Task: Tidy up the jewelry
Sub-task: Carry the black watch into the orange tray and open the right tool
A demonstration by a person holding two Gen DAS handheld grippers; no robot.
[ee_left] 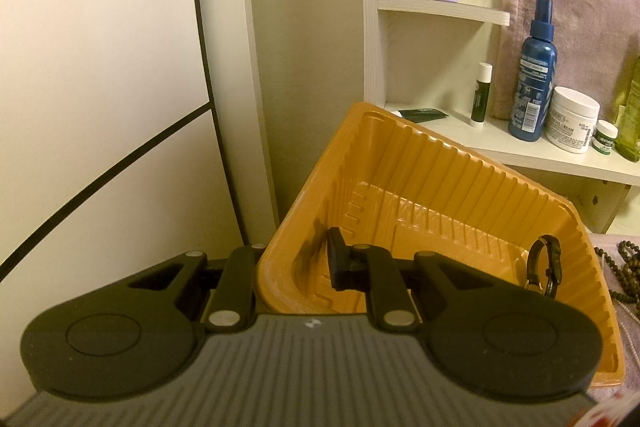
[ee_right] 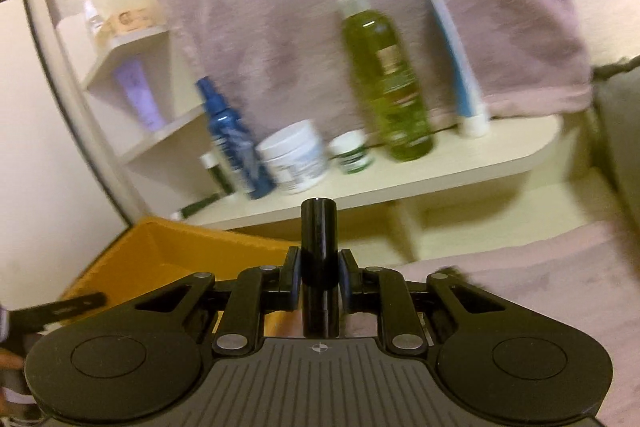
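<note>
Inside the ribbed orange plastic tray (ee_left: 420,187), a dark looped bracelet (ee_left: 545,265) rests; the left gripper (ee_left: 296,267) pinches its near wall, the right gripper (ee_right: 319,277) clamps a glossy black cylinder (ee_right: 319,247).

Ahead of me: cream wall (ee_left: 100,47), white shelving unit (ee_left: 440,7) stocked with toiletry bottles (ee_right: 384,83) and jars (ee_left: 572,119), a pink towel (ee_right: 280,7) hanging behind. Warm, dim indoor lighting.

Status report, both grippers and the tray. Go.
Left gripper shut on orange tray wall, tray tilted. Right gripper shut on black tube, upright. Dark bracelet in tray. Nothing in the way.
</note>
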